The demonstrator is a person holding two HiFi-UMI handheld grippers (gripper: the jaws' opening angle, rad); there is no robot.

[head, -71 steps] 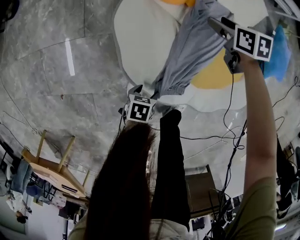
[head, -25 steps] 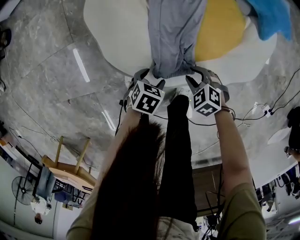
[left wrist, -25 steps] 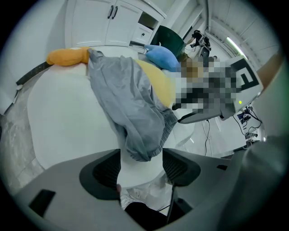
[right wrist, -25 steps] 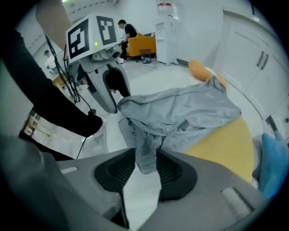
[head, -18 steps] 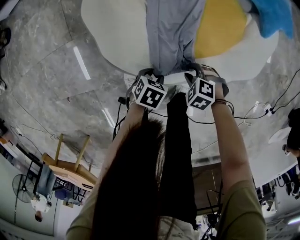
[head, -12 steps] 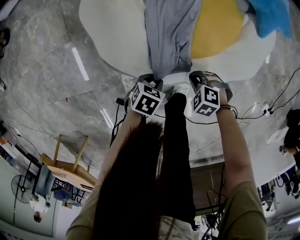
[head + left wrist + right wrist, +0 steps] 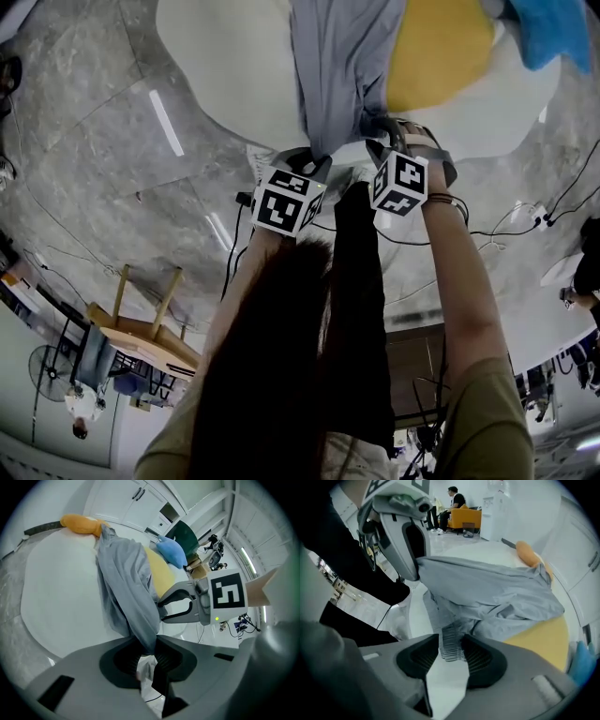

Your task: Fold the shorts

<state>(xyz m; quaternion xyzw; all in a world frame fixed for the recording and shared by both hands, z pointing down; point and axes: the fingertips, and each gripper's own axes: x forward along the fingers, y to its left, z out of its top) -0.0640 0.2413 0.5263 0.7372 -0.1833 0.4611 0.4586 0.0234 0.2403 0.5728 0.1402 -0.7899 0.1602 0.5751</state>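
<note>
Left gripper view: left tongs [image 7: 149,645] just closed, pinching shorts [image 7: 126,581] edge; right tongs [image 7: 451,646] just opening, loose around waistband [image 7: 450,632]. Looks soft, limp, light; grip waistband corners.

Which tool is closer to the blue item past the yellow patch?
Right. The right tool, jaws just opening around the shorts, sits on the blue item's side; the left tool, jaws just closing on the shorts, is farther off.

The shorts [image 7: 342,66] are plain pale grey, the waistband [image 7: 451,641] ribbed. The table [image 7: 225,66] is white — a yellow patch [image 7: 436,52] on its right, a blue cloth [image 7: 548,33] at far right. The marker cubes [image 7: 289,199] show black squares on white; the floor [image 7: 94,169] is mottled grey.
</note>
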